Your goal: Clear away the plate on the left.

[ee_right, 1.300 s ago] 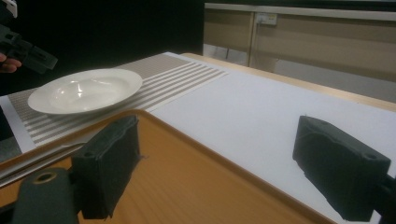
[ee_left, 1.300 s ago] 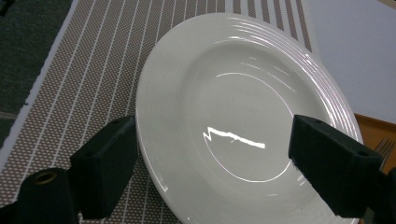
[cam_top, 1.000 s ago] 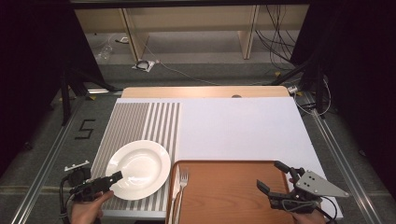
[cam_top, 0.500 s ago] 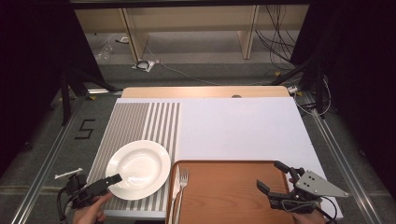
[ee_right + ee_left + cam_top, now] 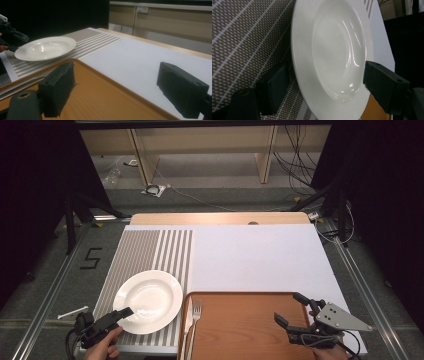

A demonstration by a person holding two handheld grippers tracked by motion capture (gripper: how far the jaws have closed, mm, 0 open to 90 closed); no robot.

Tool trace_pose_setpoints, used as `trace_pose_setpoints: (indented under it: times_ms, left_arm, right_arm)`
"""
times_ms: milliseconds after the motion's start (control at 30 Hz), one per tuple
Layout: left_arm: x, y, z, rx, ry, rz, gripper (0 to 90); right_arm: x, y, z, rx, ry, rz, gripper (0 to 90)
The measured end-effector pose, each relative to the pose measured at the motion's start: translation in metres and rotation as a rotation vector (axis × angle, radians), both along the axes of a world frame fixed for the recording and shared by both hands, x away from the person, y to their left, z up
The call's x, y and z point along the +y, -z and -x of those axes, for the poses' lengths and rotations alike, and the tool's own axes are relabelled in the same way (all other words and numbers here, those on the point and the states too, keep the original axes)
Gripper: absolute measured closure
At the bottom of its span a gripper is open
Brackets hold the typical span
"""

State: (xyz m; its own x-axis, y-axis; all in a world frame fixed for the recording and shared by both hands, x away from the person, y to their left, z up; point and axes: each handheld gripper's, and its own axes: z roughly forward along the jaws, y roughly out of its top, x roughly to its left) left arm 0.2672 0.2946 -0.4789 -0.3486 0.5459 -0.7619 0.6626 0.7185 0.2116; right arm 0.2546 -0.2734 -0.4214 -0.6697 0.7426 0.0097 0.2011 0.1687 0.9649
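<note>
Left gripper (image 5: pixel 317 87) jaws closing astride plate (image 5: pixel 332 50) rim

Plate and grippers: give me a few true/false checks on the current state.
1. The white plate lies on the striped mat. True.
2. The left gripper has the plate's rim between its jaws. True; one jaw is under the rim, one over it, and they have just been closing.
3. The right gripper holds the fork. False; its jaws are open over the wooden tray, with nothing between them.
4. The fork lies on the plate. False; it lies at the tray's left edge.
</note>
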Motion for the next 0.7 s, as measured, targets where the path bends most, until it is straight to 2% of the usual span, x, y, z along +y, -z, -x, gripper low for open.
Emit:
trace_pose_setpoints:
  times_ms: [300, 533, 700]
  left_arm:
    - [-0.005, 0.009, 0.004, 0.022, -0.039, 0.108, 24.7]
    - [-0.008, 0.013, 0.009, 0.012, -0.085, 0.144, 33.6]
    - [-0.012, 0.018, 0.010, 0.029, -0.096, 0.185, 37.8]
  right_arm:
    - [0.000, 0.000, 0.000, 0.000, 0.000, -0.001, 15.7]
    - [0.000, 0.000, 0.000, 0.001, 0.000, 0.001, 15.7]
    - [0.001, 0.000, 0.000, -0.001, -0.002, 0.003, 15.6]
